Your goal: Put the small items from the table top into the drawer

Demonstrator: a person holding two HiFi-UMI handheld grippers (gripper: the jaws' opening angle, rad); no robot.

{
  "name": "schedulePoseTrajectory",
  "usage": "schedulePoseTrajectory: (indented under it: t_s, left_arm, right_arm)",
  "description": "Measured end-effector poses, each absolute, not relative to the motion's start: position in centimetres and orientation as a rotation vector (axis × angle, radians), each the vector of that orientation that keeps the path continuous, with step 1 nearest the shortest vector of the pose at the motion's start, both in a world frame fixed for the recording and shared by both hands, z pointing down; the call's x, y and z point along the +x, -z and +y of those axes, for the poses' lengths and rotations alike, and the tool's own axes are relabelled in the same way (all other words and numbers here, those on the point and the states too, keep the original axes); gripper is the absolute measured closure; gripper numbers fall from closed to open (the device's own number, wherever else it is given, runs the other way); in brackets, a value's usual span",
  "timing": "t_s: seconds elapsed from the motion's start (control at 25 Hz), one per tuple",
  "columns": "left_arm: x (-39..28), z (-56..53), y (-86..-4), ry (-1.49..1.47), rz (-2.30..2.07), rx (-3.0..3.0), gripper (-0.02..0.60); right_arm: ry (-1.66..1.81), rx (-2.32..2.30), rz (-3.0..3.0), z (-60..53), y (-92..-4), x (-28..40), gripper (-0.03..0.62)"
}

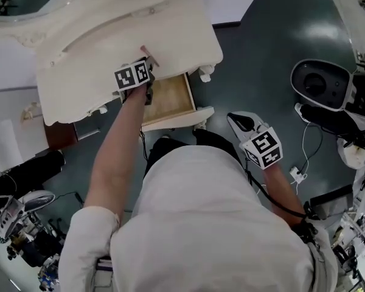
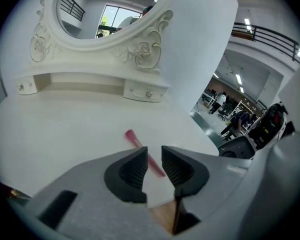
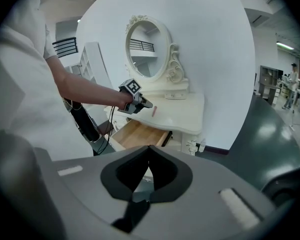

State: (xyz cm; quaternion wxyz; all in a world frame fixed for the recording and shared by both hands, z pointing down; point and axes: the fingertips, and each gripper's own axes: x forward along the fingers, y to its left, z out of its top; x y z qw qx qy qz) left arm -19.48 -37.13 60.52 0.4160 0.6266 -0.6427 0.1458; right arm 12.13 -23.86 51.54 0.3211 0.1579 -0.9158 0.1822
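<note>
While the left gripper [image 1: 149, 67] [image 2: 154, 156] hangs low over the white worktop [image 1: 91, 53] [image 2: 65, 129], its fingers [image 2: 132, 171] stand a little apart and hold nothing. A thin pink stick [image 1: 149, 55] [image 2: 136, 139] lies flat on the worktop. In the left gripper view it shows through the gap between the fingers, and its far end sticks out toward the upper left. The fingers do not press on it. A mirror [image 2: 105, 9] [image 3: 145, 46] with a curly white frame stands at the back of the worktop.

Below the worktop's near edge the drawer [image 1: 170, 99] [image 3: 137, 134] is pulled out. Its inside is light wood. In the head view it sits just under the left gripper, near the middle of the frame.

The right gripper [image 1: 233, 118] [image 3: 149, 151] is well apart from the worktop, at the middle right of the head view, over the dark floor [image 1: 261, 47]. Its fingers are closed together with nothing between them
</note>
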Motion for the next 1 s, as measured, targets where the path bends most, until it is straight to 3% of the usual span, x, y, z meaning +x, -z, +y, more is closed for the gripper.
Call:
schedulePoseTrajectory:
  t_s: [0.4, 0.6, 1.0]
  left_arm:
    - [-21.0, -38.7, -64.5, -0.489, -1.641, 1.444, 0.463]
    - [-21.2, -38.7, -64.9, -0.63, -1.655, 1.459, 0.537]
    - [-19.5, -36.6, -64.6, -0.643, -1.57, 1.536, 0.538]
  right_arm:
    - [-0.521, 0.425, -2.389, -26.5, -52.5, 14.5, 0.592]
    - [-0.547, 0.434, -2.375, -26.8, -53.2, 15.4, 0.592]
    - [-0.549, 0.442, -2.393, -26.7, -53.2, 15.1, 0.592]
